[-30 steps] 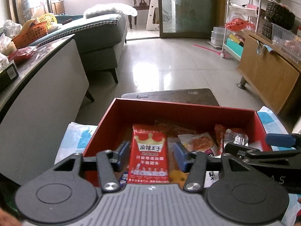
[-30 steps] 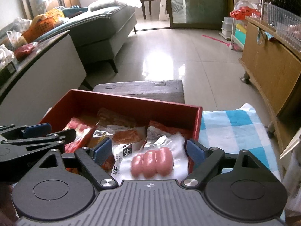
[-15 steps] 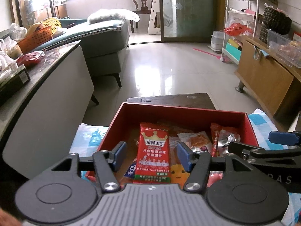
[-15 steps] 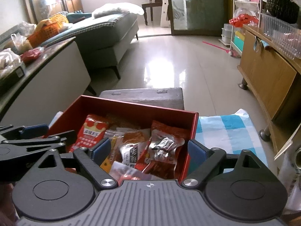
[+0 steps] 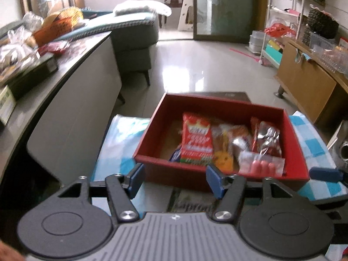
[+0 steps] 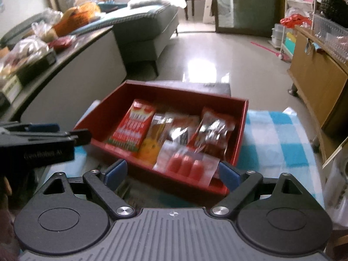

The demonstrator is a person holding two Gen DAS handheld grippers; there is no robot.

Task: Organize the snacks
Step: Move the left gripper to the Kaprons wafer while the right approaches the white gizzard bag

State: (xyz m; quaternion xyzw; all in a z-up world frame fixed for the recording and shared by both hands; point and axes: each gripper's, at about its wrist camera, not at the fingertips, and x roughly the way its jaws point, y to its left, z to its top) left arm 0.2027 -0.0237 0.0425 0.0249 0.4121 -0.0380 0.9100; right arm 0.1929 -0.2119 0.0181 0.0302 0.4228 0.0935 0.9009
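While both pulled back from red box (image 5: pixel 219 174), left gripper (image 5: pixel 175 179), right gripper (image 6: pixel 171 175) empty, jaws just widened.

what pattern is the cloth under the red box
A blue and white check; the cloth under the red box shows best in the right wrist view.

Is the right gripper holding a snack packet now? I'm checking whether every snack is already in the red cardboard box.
No, the right gripper is open and empty, short of the red cardboard box.
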